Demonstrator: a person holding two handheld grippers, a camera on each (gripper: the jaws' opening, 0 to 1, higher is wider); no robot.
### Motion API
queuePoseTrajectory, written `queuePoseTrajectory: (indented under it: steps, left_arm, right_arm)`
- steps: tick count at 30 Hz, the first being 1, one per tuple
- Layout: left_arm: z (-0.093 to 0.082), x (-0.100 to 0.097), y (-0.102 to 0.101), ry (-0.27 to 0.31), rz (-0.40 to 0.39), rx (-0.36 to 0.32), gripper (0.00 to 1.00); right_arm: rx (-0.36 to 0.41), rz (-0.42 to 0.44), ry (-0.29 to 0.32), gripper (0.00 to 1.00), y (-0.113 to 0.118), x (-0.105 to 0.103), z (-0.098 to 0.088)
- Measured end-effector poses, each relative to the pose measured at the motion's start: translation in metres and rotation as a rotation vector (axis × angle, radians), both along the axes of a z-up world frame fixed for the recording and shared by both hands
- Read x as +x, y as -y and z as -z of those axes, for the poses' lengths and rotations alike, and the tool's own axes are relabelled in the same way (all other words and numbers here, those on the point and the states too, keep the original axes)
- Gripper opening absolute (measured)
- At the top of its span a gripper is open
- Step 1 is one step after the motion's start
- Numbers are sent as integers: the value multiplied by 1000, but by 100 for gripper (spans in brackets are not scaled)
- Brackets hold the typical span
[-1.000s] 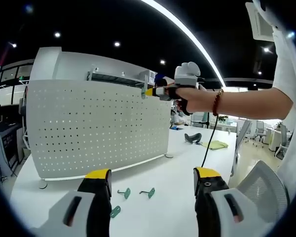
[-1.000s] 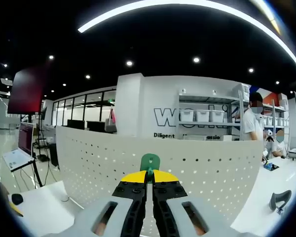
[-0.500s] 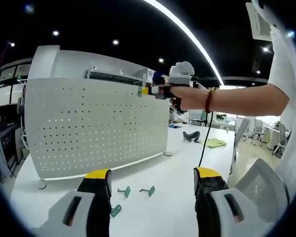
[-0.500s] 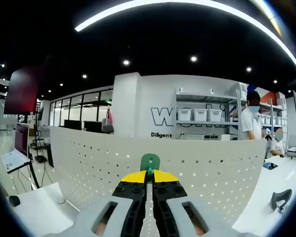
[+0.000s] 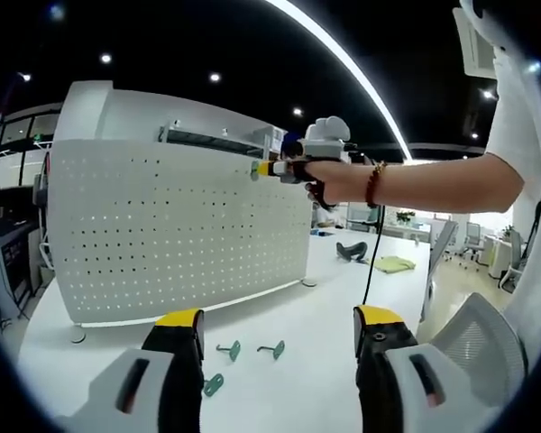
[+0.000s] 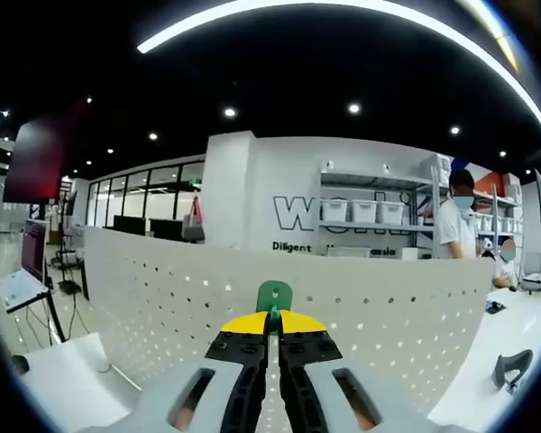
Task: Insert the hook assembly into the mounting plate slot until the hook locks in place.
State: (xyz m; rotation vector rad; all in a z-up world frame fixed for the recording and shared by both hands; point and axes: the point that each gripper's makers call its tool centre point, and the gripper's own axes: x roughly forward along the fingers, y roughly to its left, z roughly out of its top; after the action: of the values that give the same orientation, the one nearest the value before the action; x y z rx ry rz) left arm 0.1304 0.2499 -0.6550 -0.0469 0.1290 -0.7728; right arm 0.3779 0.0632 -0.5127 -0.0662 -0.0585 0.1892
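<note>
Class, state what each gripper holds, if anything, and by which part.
The right gripper pinches a green hook by its lower end; its rounded tab sticks out above. The left gripper is open, holding nothing.

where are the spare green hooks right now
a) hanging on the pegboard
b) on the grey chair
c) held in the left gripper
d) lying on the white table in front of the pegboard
d: in the left gripper view, three green hooks lie on the white table in front of the pegboard, beyond the open left gripper.
</note>
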Motion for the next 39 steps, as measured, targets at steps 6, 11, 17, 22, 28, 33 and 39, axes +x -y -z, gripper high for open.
queuePoseTrajectory:
  steps: [6, 11, 17, 22, 28, 33, 39]
  left_arm:
    - [3, 1, -2, -13, -6, -9, 70]
    - [5, 3, -5, -20, -13, -12, 69]
    - [3, 4, -7, -19, -18, -20, 70]
    - [2, 7, -10, -20, -22, -23, 69]
    - [5, 7, -11, -29, -23, -22, 69]
    - [6, 7, -13, -32, -28, -26, 69]
    - [5, 8, -14, -30, -31, -29, 69]
  right_arm:
    - [10, 11, -1, 1, 1, 9, 1]
    - [6, 12, -7, 1, -1, 13, 3]
    - [0, 24, -12, 1, 0, 19, 6]
    - [5, 31, -18, 1, 0, 22, 9]
    - [12, 33, -23, 1, -1, 26, 12]
    - [2, 43, -36, 1, -1, 28, 16]
    - [9, 63, -30, 1, 0, 29, 17]
